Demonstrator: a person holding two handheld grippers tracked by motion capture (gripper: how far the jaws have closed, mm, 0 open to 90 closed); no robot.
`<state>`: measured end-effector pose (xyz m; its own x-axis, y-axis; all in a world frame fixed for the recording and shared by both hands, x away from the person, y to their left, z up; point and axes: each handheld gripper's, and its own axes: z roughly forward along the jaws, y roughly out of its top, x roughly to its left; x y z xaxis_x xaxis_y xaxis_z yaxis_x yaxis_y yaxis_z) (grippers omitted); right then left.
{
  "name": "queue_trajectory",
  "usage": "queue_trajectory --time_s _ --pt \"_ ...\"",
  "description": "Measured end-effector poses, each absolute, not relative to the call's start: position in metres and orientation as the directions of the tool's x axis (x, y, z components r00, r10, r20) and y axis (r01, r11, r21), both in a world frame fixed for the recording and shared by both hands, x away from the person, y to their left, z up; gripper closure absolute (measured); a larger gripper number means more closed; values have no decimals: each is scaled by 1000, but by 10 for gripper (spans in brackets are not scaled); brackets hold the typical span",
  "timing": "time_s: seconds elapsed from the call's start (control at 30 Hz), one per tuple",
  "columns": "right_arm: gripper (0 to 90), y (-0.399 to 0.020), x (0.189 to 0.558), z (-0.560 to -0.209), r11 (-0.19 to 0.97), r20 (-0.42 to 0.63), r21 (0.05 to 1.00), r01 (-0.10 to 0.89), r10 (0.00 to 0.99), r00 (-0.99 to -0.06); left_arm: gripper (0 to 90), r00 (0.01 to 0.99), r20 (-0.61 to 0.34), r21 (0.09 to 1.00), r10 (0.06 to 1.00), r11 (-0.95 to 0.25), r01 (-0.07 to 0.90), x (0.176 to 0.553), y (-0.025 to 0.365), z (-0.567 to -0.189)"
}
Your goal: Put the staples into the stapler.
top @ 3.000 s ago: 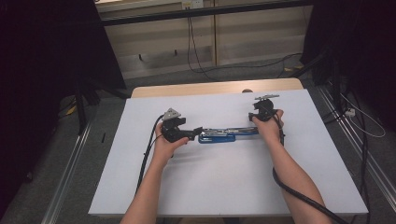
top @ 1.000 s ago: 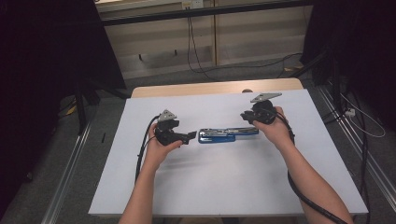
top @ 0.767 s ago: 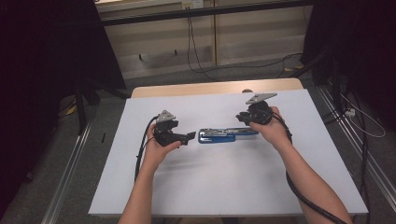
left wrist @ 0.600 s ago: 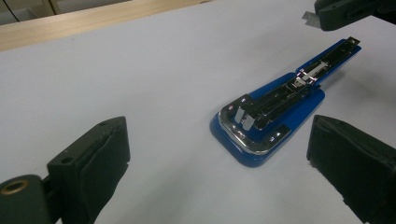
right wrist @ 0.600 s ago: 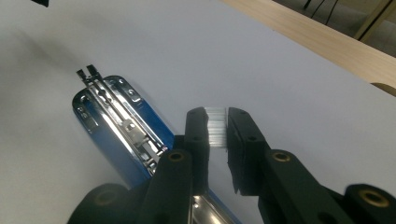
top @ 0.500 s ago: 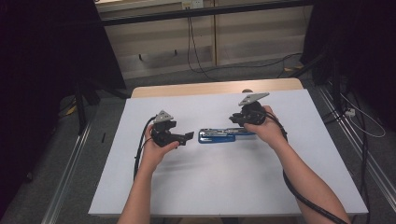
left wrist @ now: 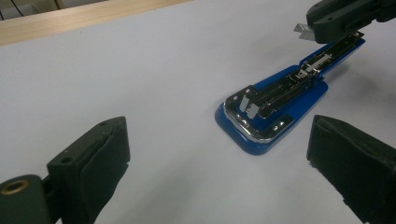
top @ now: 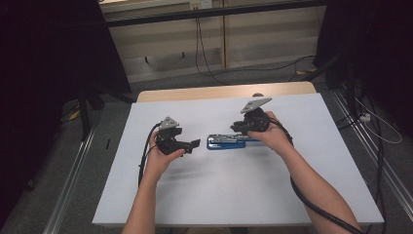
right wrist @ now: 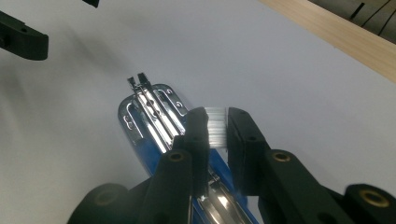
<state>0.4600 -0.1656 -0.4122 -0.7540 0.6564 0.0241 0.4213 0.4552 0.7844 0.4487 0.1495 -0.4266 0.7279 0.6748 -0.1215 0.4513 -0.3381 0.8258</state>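
- Nearest in the high view, the person's two forearms come in from six o'clock and rise toward the middle of the white table (top: pixel 234 195).
- The left gripper (top: pixel 191 144) sits at about nine o'clock of the table's middle, held in the left hand (top: pixel 163 153), its jaws pointing toward three o'clock at the stapler.
- In the left gripper view its jaws stand spread wide apart with nothing between them; the pads (left wrist: pixel 105 158) hang over bare table, and the stapler (left wrist: pixel 275 100) lies ahead at about one o'clock, apart from them.
- The blue stapler (top: pixel 226 141) lies flat near the table's centre, lengthwise from nine to three o'clock, its top swung open so the bright metal staple channel shows.
- The right gripper (top: pixel 239 127) hangs over the stapler's three-o'clock end, held in the right hand (top: pixel 272 136), with the grey three-cornered plate tilted up on top.
- In the right gripper view its jaws are pinched nearly together on a strip of staples (right wrist: pixel 215 126), a pale ribbed block held just above the open channel of the stapler (right wrist: pixel 149 112).
- Whether the strip touches the channel cannot be told.
- Farthest, at twelve o'clock, the wooden table edge (top: pixel 224 91) runs beyond the white surface.
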Motion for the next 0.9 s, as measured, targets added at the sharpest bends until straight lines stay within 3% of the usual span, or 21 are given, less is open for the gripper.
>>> queue_trajectory --time_s 0.9 --pt "795 -138 468 -414 548 21 761 347 514 -857 61 717 -138 818 683 -329 471 446 158 -429"
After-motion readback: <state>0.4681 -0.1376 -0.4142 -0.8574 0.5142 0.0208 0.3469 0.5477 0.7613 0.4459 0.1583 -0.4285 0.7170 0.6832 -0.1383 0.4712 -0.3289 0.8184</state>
